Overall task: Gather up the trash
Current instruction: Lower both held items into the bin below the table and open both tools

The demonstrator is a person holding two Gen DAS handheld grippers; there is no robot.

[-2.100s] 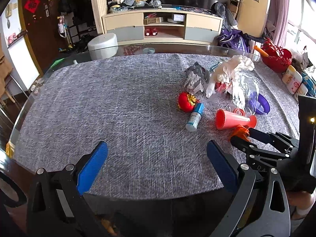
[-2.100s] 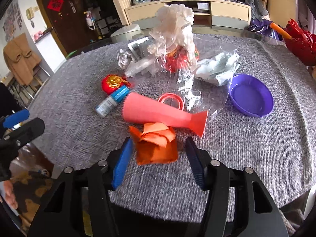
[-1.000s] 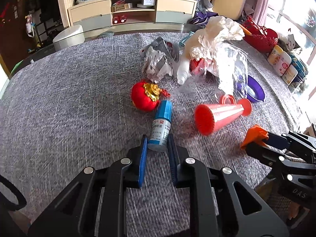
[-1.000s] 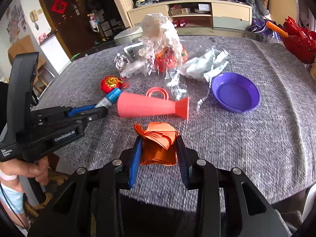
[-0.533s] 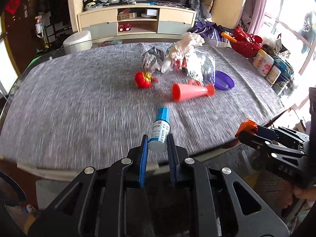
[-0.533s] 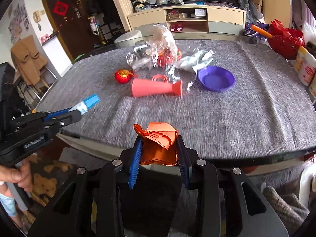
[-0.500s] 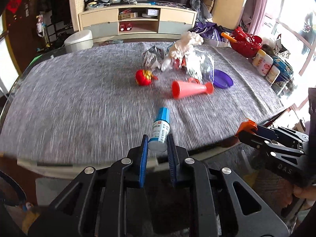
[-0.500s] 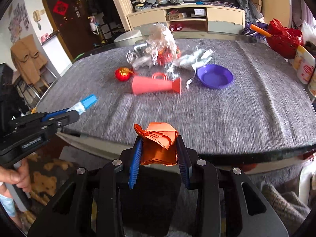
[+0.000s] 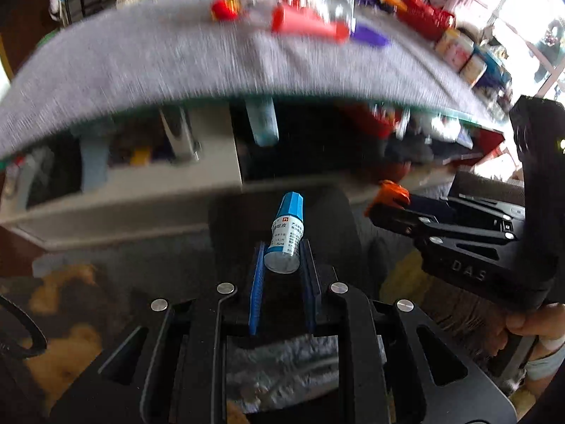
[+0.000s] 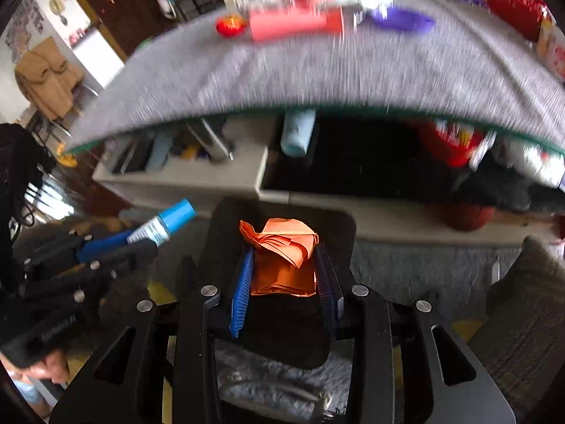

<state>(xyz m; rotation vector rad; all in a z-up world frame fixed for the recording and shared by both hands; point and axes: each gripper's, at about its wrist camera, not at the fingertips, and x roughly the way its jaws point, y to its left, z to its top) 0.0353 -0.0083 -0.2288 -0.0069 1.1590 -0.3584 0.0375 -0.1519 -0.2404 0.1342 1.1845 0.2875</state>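
My left gripper (image 9: 281,247) is shut on a small white bottle with a blue cap (image 9: 286,233); it also shows in the right wrist view (image 10: 162,224). My right gripper (image 10: 284,251) is shut on a crumpled orange paper (image 10: 282,259), also seen in the left wrist view (image 9: 390,192). Both grippers are below the table edge, over a dark bin opening (image 10: 282,332). A red cone (image 9: 303,23), a red ball (image 9: 222,9), a purple dish (image 9: 370,37) and crumpled plastic lie blurred on the grey table (image 9: 141,67).
A glass table edge (image 10: 317,109) runs overhead, with a shelf of items beneath (image 10: 176,162). Bottles and a red basket (image 9: 423,17) stand at the table's right. A grey seat (image 10: 522,300) is at right. The floor has a patterned rug (image 9: 63,318).
Both grippers have dropped from table height to below the table edge, still holding the bottle and the orange paper. The view now looks under the table at a dark bin.
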